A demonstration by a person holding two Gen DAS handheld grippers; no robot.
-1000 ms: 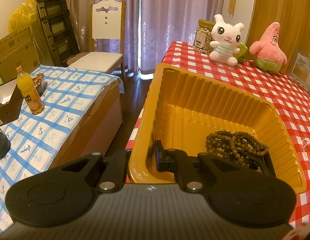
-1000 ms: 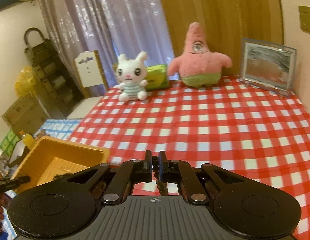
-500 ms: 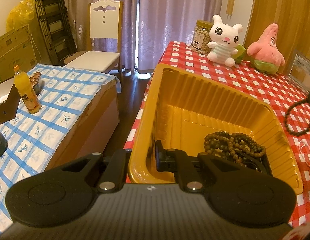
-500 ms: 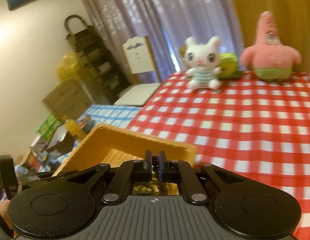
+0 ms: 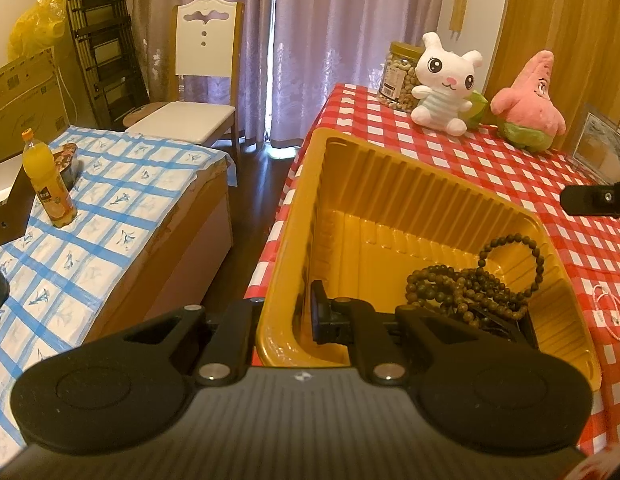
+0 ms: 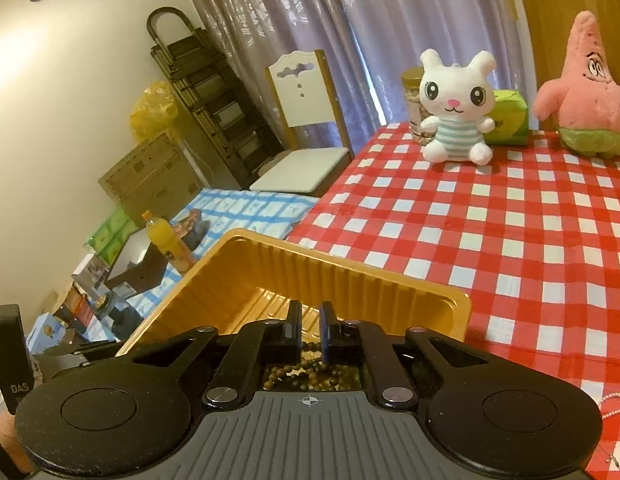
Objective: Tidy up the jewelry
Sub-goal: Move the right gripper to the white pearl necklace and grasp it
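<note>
A yellow plastic tray sits at the left edge of the red-checked table. My left gripper is shut on the tray's near wall, one finger inside and one outside. A heap of brown bead bracelets lies in the tray's near right corner. A dark bead bracelet rests on the heap and leans against the tray wall. My right gripper hangs over the tray. Its jaws are opening with nothing between them, and the beads lie below. A thin white bead bracelet lies on the cloth right of the tray.
At the far end of the table stand a white plush rabbit, a pink star plush, a jar of nuts and a picture frame. Left of the table are a low blue-checked surface with an orange bottle and a white chair.
My right gripper swung left from over the tablecloth to above the tray with the dark bracelet. Its jaws have parted and the bracelet now lies in the tray. The left gripper kept still.
</note>
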